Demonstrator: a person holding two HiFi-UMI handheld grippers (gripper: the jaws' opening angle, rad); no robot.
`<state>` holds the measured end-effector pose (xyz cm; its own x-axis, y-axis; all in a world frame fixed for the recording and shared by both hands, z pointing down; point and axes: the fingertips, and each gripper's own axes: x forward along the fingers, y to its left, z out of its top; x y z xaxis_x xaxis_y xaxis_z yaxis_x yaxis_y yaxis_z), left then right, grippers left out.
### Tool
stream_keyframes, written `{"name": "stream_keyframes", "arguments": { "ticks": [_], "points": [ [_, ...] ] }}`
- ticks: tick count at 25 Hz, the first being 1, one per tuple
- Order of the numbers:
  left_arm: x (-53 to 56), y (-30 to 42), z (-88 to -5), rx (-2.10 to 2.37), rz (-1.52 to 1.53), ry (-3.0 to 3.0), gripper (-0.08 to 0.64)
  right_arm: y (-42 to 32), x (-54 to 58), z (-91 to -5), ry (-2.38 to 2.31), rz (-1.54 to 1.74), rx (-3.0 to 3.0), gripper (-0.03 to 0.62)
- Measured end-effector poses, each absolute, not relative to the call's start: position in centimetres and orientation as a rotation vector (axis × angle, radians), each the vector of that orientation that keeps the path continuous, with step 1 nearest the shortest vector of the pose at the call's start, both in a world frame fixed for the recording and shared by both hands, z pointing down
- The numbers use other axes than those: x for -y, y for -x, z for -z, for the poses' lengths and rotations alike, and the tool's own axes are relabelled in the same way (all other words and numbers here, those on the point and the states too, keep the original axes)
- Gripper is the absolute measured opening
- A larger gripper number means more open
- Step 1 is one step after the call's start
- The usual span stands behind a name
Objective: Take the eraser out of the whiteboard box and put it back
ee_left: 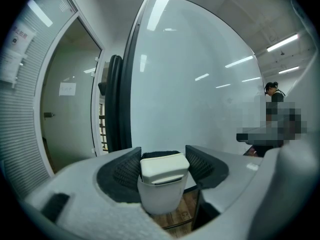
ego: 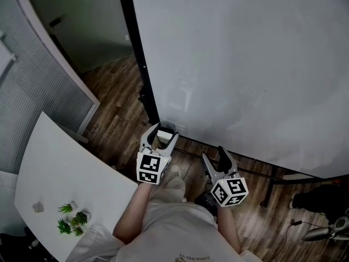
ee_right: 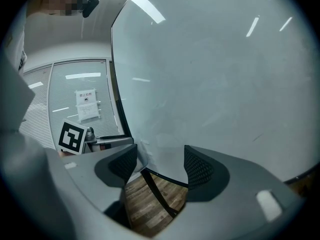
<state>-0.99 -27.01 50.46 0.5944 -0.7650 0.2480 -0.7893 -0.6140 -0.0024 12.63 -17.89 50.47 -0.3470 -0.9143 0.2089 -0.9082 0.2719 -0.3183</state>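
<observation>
A white eraser (ee_left: 164,168) with a dark felt back stands upright in a small white box (ee_left: 159,196) fixed at the lower left corner of the whiteboard (ego: 245,64). My left gripper (ee_left: 162,164) reaches level toward the board, and its ribbed pads sit against both sides of the eraser's top. In the head view the left gripper (ego: 164,133) is at the box (ego: 166,129) beside the board's black post. My right gripper (ego: 214,156) hangs to the right of it, facing the board's lower edge. The right gripper (ee_right: 160,166) is open with only floor between its jaws.
The whiteboard's black post (ego: 139,64) and its stand's bar (ego: 256,173) run along the wooden floor. A white table (ego: 60,168) with small green plants (ego: 72,221) stands at the left. A chair base (ego: 327,231) is at the lower right. A glass partition (ego: 38,86) stands behind the table.
</observation>
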Motion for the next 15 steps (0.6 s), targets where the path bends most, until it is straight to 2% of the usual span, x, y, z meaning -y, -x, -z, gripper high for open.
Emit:
{"name": "stream_keyframes", "arguments": {
  "ticks": [15],
  "points": [
    [26.84,0.93,-50.19,1.314,-0.341,-2.716,0.272,-12.71,17.78,-50.34,1.787,0.603,-2.491,0.293]
  ]
}}
